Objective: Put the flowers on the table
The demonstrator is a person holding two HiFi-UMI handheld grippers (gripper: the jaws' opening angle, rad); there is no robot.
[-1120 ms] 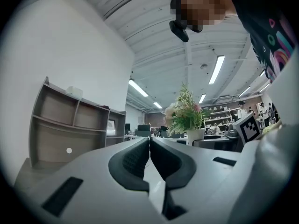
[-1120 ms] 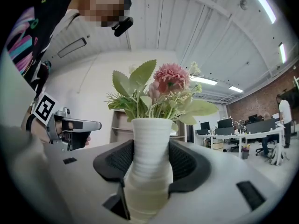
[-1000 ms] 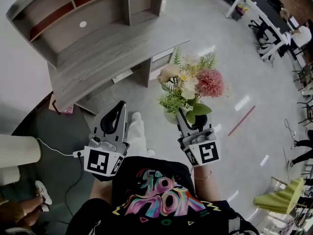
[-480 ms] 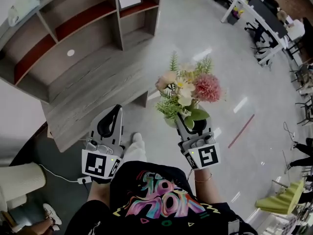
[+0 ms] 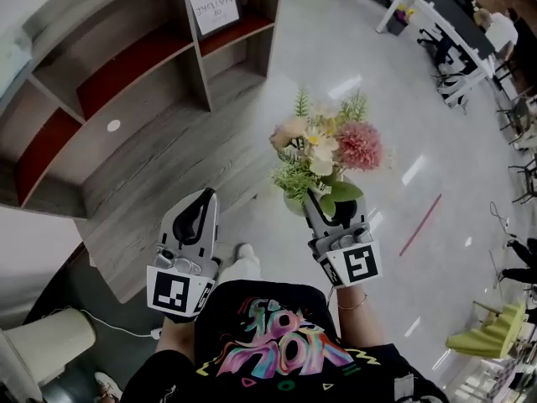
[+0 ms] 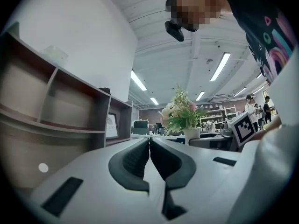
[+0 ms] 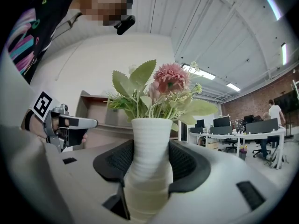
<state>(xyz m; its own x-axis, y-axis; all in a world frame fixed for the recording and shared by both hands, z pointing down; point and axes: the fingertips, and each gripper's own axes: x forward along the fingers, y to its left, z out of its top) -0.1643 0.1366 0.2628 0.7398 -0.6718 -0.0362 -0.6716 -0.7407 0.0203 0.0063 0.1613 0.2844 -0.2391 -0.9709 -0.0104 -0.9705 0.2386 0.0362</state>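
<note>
A: What is nearest to the camera?
B: The person's black T-shirt with a colourful print. Just ahead of it are the two grippers, each with its marker cube

A: How are the jaws of the left gripper?
B: They are pressed together, and nothing is between them. In the head view this gripper lies over the near edge of the table

A: And the right gripper?
B: Its jaws stand wide and they clamp the white vase. The dark pads press on the narrow middle of the vase from both sides, and the vase is upright

A: Where are the flowers?
B: In that vase, so they are up in the air in the right gripper. I see one pink bloom, some cream ones and green leaves. They are not on the table. In the head view they are to the right of its edge, above the pale floor

A: What comes behind?
B: The table top is grey wood with a small white disc on it. Behind it rises a shelf unit with reddish boards, and a framed sign stands in one compartment

A: And far away?
B: A red line on the floor, white office desks with chairs, and a green chair at the right
</note>
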